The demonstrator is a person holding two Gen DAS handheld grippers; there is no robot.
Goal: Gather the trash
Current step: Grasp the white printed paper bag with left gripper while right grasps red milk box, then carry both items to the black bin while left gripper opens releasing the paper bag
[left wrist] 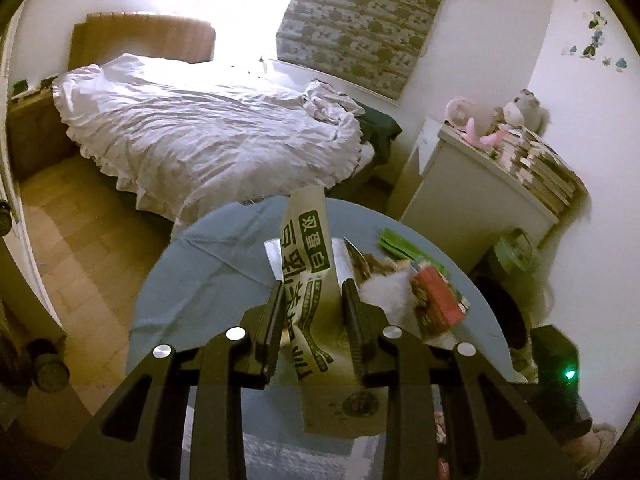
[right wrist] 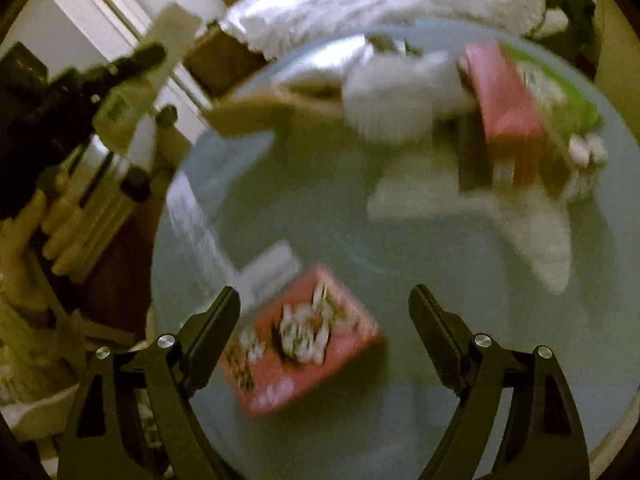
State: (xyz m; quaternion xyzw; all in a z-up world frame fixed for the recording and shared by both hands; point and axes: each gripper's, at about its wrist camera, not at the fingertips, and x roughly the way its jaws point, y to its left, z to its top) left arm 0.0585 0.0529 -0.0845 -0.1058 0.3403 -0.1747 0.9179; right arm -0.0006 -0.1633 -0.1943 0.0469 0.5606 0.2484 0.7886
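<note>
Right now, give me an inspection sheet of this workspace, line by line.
Surface: round blue table, partly bare.
Job's things: green-printed wrapper held upright; red box flat near the right gripper; second red box; white tissue; green packet.
Clutter: blurred white piece, identity unclear.
Grippers: left gripper shut on the wrapper; right gripper open above the table.
Cables: nothing seen.
Surroundings: bed, cabinet with plush toys.

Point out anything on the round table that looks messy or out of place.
Litter is strewn across the round table: a pink box lying askew near the right tongs, another pink box tipped against crumpled white tissue. The left tongs hold a creased wrapper.
</note>
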